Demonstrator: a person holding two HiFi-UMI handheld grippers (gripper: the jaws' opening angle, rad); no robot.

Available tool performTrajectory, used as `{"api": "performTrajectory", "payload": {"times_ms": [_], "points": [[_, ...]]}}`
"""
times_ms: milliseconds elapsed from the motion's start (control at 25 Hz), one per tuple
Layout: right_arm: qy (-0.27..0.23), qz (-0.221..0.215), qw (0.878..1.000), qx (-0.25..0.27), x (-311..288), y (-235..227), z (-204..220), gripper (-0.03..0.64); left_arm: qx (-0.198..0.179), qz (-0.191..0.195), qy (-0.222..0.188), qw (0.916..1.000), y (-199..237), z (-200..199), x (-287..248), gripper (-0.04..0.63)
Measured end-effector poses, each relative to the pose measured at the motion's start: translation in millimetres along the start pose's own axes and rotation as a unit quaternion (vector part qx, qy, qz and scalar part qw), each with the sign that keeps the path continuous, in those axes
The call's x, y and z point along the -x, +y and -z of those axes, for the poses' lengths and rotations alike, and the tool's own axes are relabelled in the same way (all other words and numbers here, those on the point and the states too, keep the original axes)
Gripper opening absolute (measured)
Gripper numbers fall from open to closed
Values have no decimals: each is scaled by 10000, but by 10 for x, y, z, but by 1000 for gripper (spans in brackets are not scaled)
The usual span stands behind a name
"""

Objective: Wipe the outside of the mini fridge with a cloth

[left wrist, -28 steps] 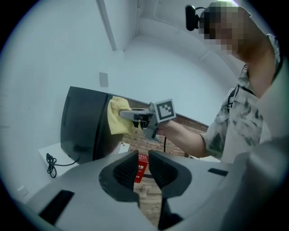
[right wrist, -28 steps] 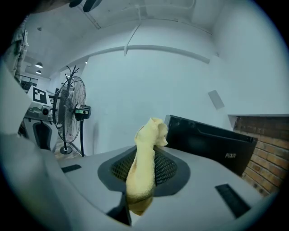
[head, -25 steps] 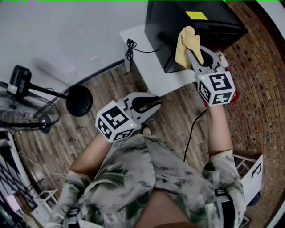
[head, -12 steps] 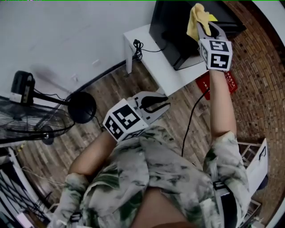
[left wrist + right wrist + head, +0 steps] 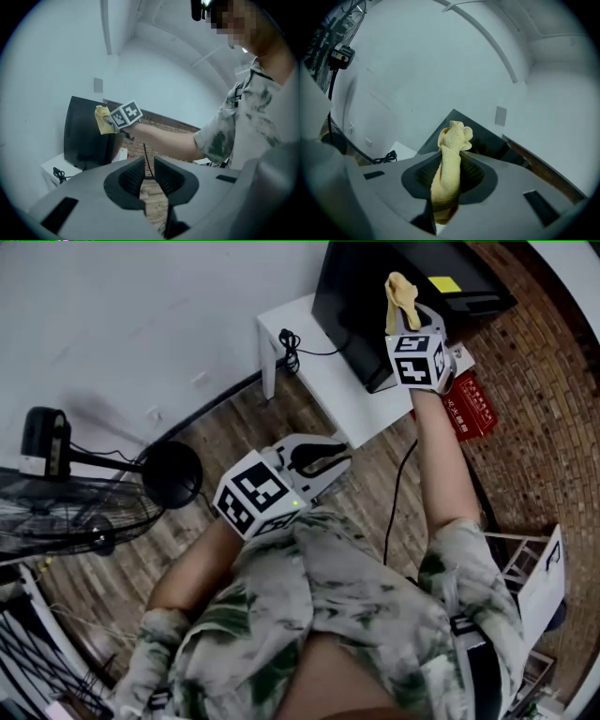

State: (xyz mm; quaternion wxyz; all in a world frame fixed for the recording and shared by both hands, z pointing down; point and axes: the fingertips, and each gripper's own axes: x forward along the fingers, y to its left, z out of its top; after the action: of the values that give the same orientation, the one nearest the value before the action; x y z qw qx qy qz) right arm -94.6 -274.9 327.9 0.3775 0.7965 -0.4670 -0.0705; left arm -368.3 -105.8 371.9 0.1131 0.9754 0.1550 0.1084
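Observation:
The black mini fridge (image 5: 361,296) stands on a low white table (image 5: 323,362) by the wall. My right gripper (image 5: 405,313) is shut on a yellow cloth (image 5: 400,289), held out at the fridge's upper part near its top edge. In the right gripper view the cloth (image 5: 450,164) sticks up between the jaws, with the fridge (image 5: 492,138) just behind it. My left gripper (image 5: 325,457) hangs low near my body, away from the fridge, its jaws nearly together with nothing between them. From the left gripper view, the cloth (image 5: 102,121) rests against the fridge (image 5: 84,136).
A black cable (image 5: 292,338) lies coiled on the white table beside the fridge. A red box (image 5: 469,409) sits on the brick floor to the right. A standing fan (image 5: 66,512) with a round base (image 5: 173,474) is at the left. A white rack (image 5: 534,577) is at the right.
My right gripper has carried the cloth from lower on the fridge's face up to near its top, then slightly left. The left gripper has hardly moved.

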Motion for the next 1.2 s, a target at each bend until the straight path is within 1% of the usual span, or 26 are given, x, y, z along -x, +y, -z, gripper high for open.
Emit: {"api": "performTrajectory", "payload": {"times_ms": [80,240,440,720,880,1040,1200], "points": [[134,-32,9999,24,-62,104,103,97,34,16,-3,10000,38,-1,-7,59],[381,-257,9988,172,-181,373,308,97,45,22,1,10000,72,9,-20,60],[727,-462,9960,233,-330,679,649,97,89,-9,15,10000,119,65,22,60],[1346,-856,9870,210,-515,1141,1173,97,138,-105,4,9998,203,117,130,60],[1568,-1031,9819,250,-580,1327,1384,97,160,-142,-4,9998,244,128,188,60],[1491,-1062,9828,231,-536,1331,1283,97,151,-143,-25,9998,270,139,224,60],[1052,-923,9901,140,-420,1158,842,97,141,-119,-67,9998,275,129,262,60]]}}
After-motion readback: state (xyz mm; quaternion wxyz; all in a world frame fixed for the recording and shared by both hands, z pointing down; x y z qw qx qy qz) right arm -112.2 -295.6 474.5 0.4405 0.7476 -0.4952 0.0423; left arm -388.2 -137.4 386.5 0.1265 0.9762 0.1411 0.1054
